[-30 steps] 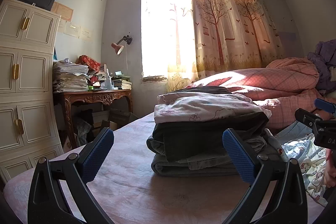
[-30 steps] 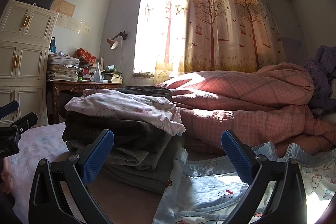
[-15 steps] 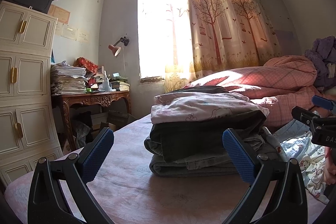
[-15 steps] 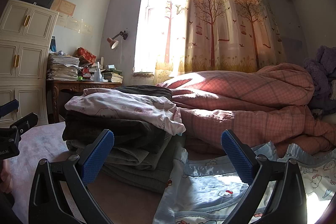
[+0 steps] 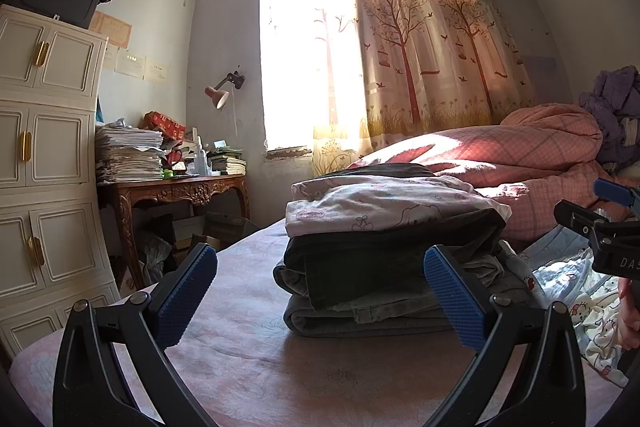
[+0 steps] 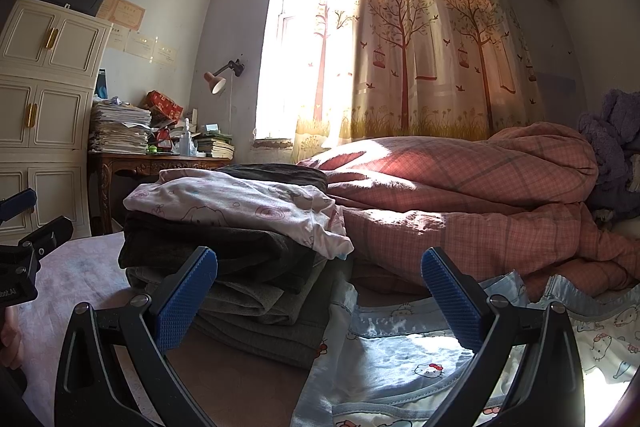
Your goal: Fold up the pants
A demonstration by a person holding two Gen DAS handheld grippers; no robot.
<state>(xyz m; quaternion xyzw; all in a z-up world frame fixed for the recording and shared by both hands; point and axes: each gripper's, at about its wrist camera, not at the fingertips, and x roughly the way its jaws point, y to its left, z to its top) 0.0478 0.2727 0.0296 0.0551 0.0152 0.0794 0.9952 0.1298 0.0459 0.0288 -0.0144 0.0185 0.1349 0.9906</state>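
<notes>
Left wrist view, folded stack [image 5: 392,259] nearer, tongs [image 5: 320,291] still agape

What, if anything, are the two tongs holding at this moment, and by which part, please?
Nothing is held. The left tongs and right tongs are both open with empty gaps, short of the stack of folded grey and dark pants on the pink bed.

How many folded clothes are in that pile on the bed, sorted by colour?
Pink-and-white printed piece on top: 1
Dark, near-black pieces: 2, one under the printed piece and one behind it
Grey pieces at the bottom: about 2, the layers are hard to separate
Total: about 5 folded pieces in the pile
</notes>
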